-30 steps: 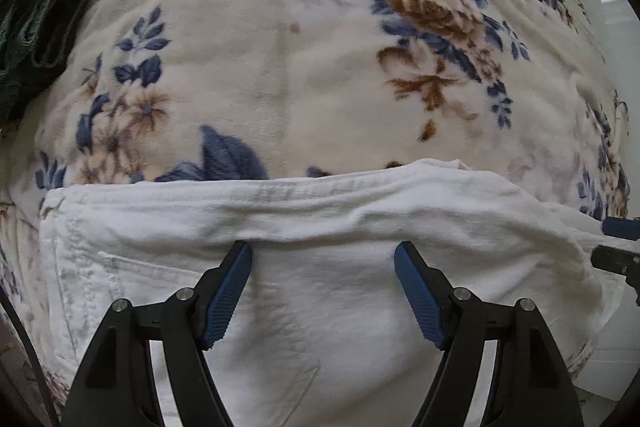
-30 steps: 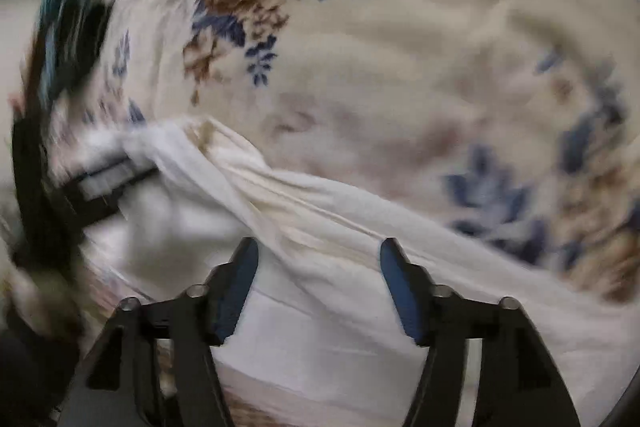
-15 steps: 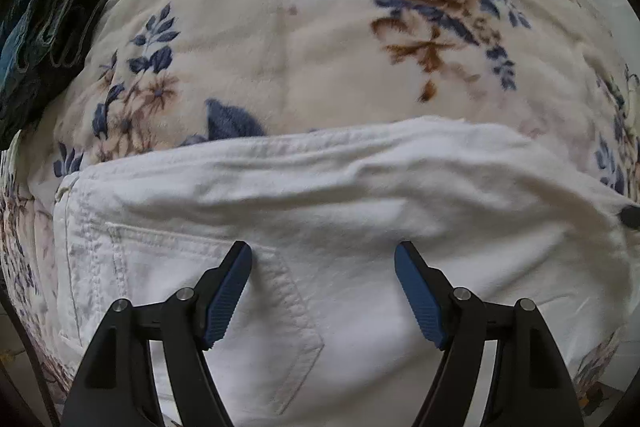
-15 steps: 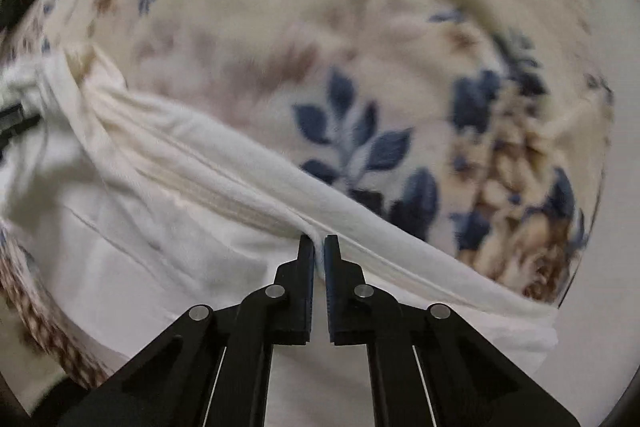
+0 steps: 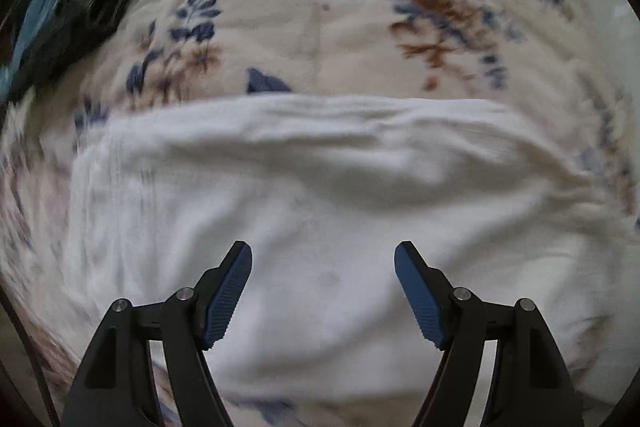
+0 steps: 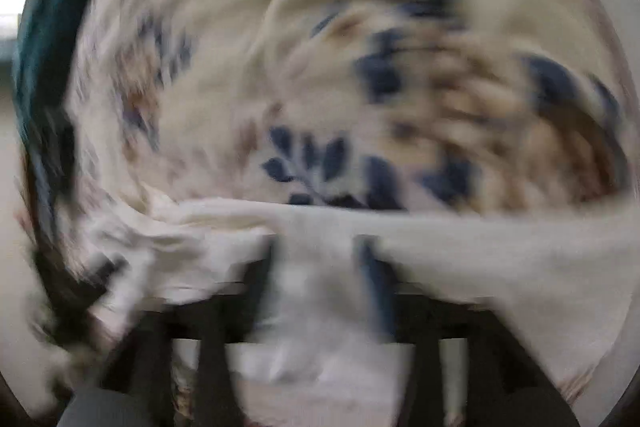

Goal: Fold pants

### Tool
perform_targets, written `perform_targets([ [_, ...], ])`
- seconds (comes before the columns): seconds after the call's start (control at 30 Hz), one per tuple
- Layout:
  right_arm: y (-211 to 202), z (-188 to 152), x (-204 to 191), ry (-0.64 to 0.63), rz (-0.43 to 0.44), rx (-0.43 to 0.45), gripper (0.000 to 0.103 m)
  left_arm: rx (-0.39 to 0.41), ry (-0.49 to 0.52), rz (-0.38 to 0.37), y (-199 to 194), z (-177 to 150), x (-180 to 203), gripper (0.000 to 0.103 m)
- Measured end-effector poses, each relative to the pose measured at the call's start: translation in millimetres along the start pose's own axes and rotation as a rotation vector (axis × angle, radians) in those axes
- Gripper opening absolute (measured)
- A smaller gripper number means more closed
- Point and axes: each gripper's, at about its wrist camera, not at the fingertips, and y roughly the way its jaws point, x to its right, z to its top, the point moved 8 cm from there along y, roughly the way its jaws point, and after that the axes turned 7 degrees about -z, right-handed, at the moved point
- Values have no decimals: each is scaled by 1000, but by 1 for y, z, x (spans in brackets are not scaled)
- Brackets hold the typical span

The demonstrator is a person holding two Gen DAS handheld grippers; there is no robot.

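The white pants [image 5: 320,211] lie folded across a cream blanket [image 5: 304,19] printed with blue and brown flowers; their far edge runs as a nearly straight fold line from side to side, and the cloth below it is rumpled into soft ridges. My left gripper [image 5: 323,255] hangs straight down over the middle of them, its blue-padded fingers [image 5: 228,299] standing well apart with nothing between them but the fabric below (I cannot tell whether the tips touch it).

The left view is smeared toward its edges, so seams and stitching are lost; the pants run out of frame at the bottom. A dark teal cloth [image 5: 60,15] lies bunched at the blanket's upper-left corner.

The right view is far blurrier. There the pants [image 6: 480,247] form a pale band along the lower half, bunched in folds at the left. My right gripper [image 6: 316,267] is a dark smear; its jaws have just been opening and stand apart, white cloth showing in the gap, not pinched. Only this view shows the blanket's [image 6: 280,67] large blue leaves close up.
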Motion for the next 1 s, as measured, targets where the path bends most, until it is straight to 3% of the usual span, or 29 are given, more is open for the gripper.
perform_targets([
  [0.07, -28, -14, 54, 153, -29, 60, 81, -8, -63, -68, -11, -25, 5, 72],
  [0.13, -43, -55, 86, 315, -40, 86, 81, -29, -146, -121, -14, -48, 4, 72],
  [0.2, -37, -97, 102, 464, 16, 87, 80, -52, -253, -161, -14, -58, -1, 72],
  [0.3, 12, -158, 87, 634, 123, 53, 75, -74, -428, -220, -3, -70, -14, 72],
  [0.4, 53, -184, 76, 746, 193, 93, 70, -99, -614, -317, 17, -79, -26, 72],
  [0.47, 67, -184, 77, 778, 214, 156, 55, -108, -715, -339, 26, -88, -34, 72],
  [0.53, 79, -190, 81, 813, 207, 139, 47, -99, -778, -342, 30, -92, -40, 71],
  [0.7, 78, -195, 82, 787, 230, 99, 47, -99, -847, -393, 12, -112, -26, 71],
  [0.8, 83, -194, 79, 769, 245, 71, 48, -123, -914, -473, 4, -135, -1, 71],
  [0.9, 94, -189, 67, 760, 269, 59, 48, -161, -954, -547, 17, -143, 28, 71],
  [1.0, 97, -192, 64, 774, 293, 47, 48, -164, -1004, -628, 34, -130, 55, 71],
])
